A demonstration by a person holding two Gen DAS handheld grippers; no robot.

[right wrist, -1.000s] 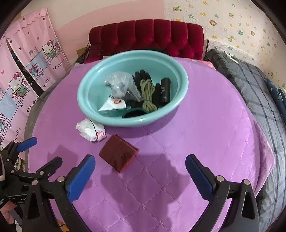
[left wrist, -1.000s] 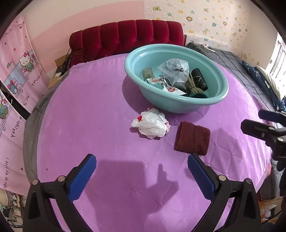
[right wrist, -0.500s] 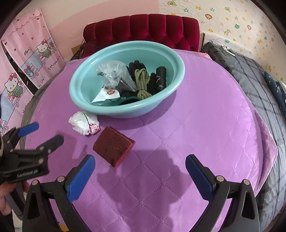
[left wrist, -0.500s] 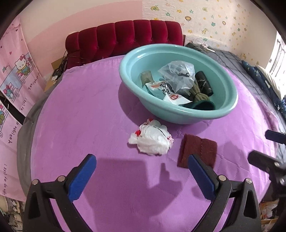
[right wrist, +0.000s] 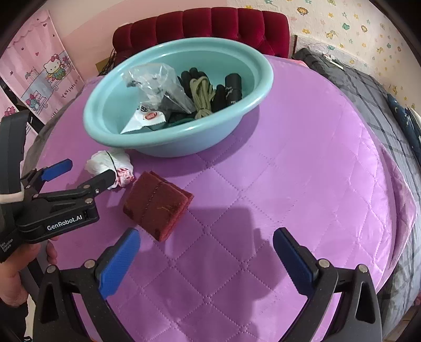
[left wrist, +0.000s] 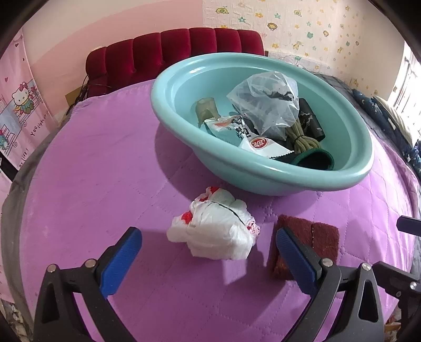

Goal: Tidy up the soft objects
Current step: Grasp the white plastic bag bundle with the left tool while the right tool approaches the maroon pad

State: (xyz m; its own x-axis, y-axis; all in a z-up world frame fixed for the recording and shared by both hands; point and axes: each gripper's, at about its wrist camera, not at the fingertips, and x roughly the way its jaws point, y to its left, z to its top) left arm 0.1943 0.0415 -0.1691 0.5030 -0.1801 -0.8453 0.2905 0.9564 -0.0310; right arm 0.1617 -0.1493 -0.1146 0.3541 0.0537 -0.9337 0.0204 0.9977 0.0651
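Maroon cloth (left wrist: 319,238) lies just beside crumpled bag (left wrist: 214,231), near basin (left wrist: 263,173).

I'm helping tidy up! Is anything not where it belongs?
Yes. A crumpled white plastic bag and a folded dark red cloth lie on the purple quilt, outside the teal plastic basin holding the other items.

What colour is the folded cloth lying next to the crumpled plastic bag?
Dark red, maroon. The folded cloth shows best in the right wrist view.

A basin (right wrist: 168,142) sits on the bed (right wrist: 302,163), with a headboard (right wrist: 210,23) behind it. Before the basin lie a crumpled bag (left wrist: 215,231) and, to its right, a folded cloth (right wrist: 158,202). Packets and a rope bundle (right wrist: 202,97) lie in the basin.
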